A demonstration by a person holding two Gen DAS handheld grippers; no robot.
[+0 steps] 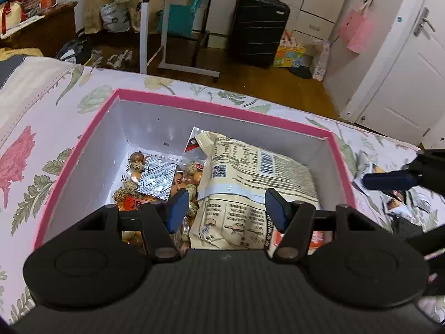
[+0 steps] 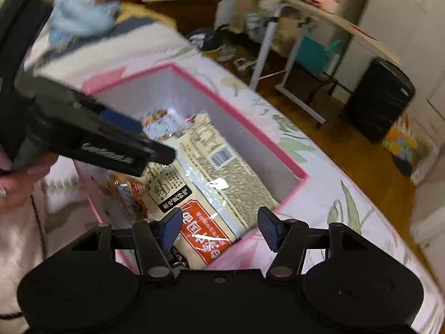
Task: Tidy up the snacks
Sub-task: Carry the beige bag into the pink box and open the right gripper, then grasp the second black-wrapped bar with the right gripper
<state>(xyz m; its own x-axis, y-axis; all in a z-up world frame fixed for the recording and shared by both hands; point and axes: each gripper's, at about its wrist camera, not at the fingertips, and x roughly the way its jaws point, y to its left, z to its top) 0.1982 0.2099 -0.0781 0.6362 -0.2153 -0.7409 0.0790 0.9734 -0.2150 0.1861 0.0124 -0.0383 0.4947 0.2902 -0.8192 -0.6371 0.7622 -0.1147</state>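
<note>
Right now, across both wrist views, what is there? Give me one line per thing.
box: one, pink rim, pale inside, on the floral bedspread
cream snack bag: one, cream with printed text and barcode, lying in the box's right part
nut snack packet: one, clear with brown nuts, in the box's left part
small snack packets: a few, mixed colours, on the bedspread right of the box
bedspread: one, white with pink and green flowers, under the box
suitcase: one, black, upright on the floor
door: one, white, far right
left gripper: open, over the box
right gripper: open, over the box's near corner
</note>
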